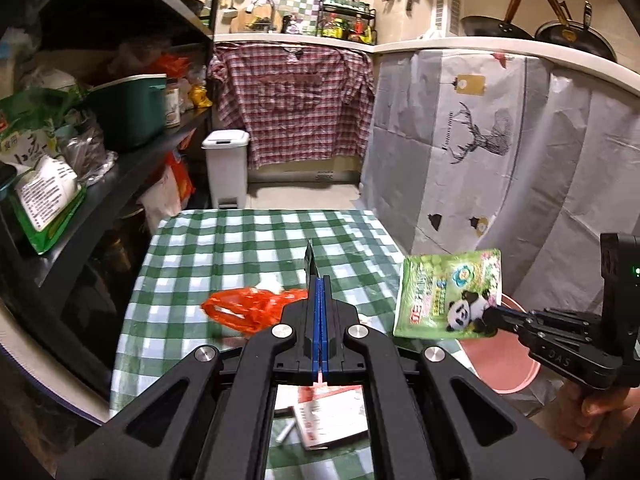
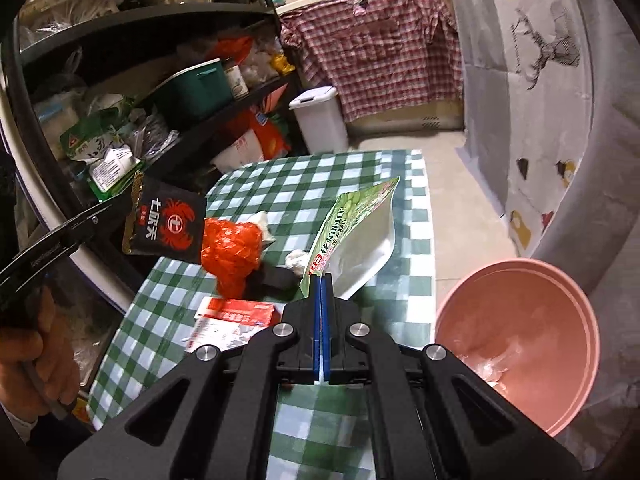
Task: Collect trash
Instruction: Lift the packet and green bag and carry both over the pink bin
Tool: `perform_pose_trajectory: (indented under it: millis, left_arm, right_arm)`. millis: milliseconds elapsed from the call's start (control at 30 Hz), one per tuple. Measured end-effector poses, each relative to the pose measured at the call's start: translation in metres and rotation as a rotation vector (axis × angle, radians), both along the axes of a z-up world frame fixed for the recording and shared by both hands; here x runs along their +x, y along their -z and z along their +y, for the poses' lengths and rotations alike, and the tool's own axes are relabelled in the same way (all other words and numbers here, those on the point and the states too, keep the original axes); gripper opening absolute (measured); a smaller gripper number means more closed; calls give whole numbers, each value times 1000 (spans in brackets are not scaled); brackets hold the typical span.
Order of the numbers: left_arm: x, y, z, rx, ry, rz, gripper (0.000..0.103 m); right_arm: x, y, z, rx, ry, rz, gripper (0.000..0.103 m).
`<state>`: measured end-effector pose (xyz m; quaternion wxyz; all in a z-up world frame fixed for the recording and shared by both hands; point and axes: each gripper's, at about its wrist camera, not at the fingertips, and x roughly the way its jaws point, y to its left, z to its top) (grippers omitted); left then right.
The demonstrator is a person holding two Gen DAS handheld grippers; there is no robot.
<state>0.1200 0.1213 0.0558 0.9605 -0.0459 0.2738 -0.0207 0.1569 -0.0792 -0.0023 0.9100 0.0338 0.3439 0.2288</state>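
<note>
My left gripper [image 1: 322, 280] is shut on a black snack packet [image 1: 310, 258], which shows edge-on above its tips. In the right wrist view that black packet [image 2: 164, 220], with a red crab logo, hangs from the left gripper [image 2: 114, 206] over the table's left side. My right gripper [image 2: 322, 278] is shut on the corner of a green and white packet [image 2: 352, 232]. The same green packet [image 1: 448, 296], with a panda print, is held up by the right gripper [image 1: 490, 314] near the table's right edge. A pink basin [image 2: 520, 320] stands low at the right.
On the green-checked table [image 2: 280, 184] lie an orange plastic bag [image 2: 232, 252], crumpled white tissue [image 2: 298, 260] and a red and white box [image 2: 236, 316]. A white pedal bin [image 1: 226, 164] stands beyond the table. A packed black shelf rack [image 1: 132, 152] lines the left, and curtained counters [image 1: 480, 140] the right.
</note>
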Motion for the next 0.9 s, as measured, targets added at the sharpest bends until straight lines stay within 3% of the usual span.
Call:
perform_pose_trajectory:
  millis: [433,533,733,900]
  left_arm:
    - [10,6,-40,-20,73,20,0]
    - [13,6,-49,-26,88,25,0]
    - [18,5,-69,-38,122,23,0]
    - [21,6,-84,-40,145,17,0]
  right_arm:
    - [-16,-25,-33,-35,89,-112,1]
    - [-21,-31,-47,-12,101,-95,1]
    - [-31,-53,-73,-71,117,-143,1]
    - [-36,-54,-99,-107,167,-171,1]
